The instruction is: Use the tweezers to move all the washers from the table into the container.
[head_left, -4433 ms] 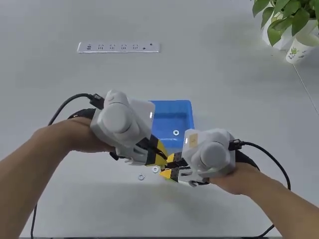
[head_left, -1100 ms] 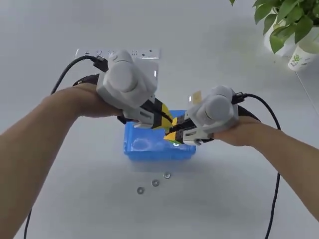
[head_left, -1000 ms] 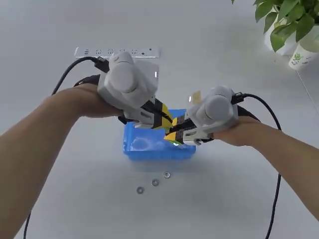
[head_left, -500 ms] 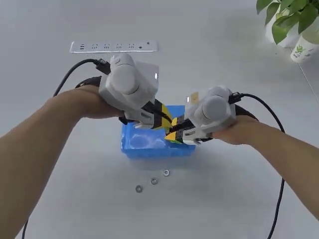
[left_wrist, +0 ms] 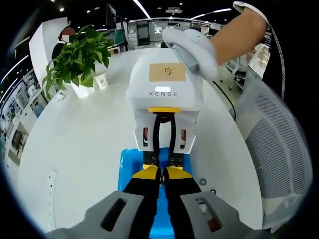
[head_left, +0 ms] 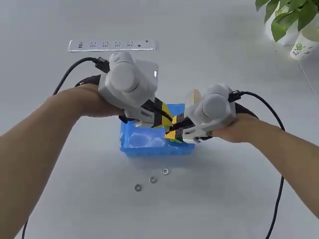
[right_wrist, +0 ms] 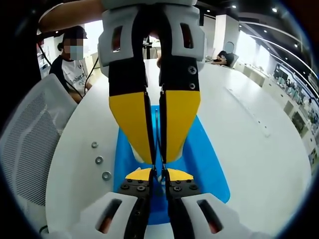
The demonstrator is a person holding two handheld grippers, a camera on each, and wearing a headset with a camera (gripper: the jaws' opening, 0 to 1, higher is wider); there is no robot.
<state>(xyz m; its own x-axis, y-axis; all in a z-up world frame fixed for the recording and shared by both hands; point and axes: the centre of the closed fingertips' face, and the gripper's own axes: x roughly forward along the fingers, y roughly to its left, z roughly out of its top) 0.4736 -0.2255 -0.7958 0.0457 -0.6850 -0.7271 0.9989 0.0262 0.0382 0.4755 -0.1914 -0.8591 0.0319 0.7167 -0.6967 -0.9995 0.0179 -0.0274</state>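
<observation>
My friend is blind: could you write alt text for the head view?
A hand-held left gripper and right gripper hold their tips close together over a blue container on a white table. Three washers lie in front of it; a power strip and a potted plant sit beyond.

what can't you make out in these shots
- container inside: head view, left gripper and right gripper cover it, so its contents can't be counted
- what the jaws pinch: head view, the gripper bodies hide it; gripper views, too thin
- plant: head view, cut by top edge
</observation>
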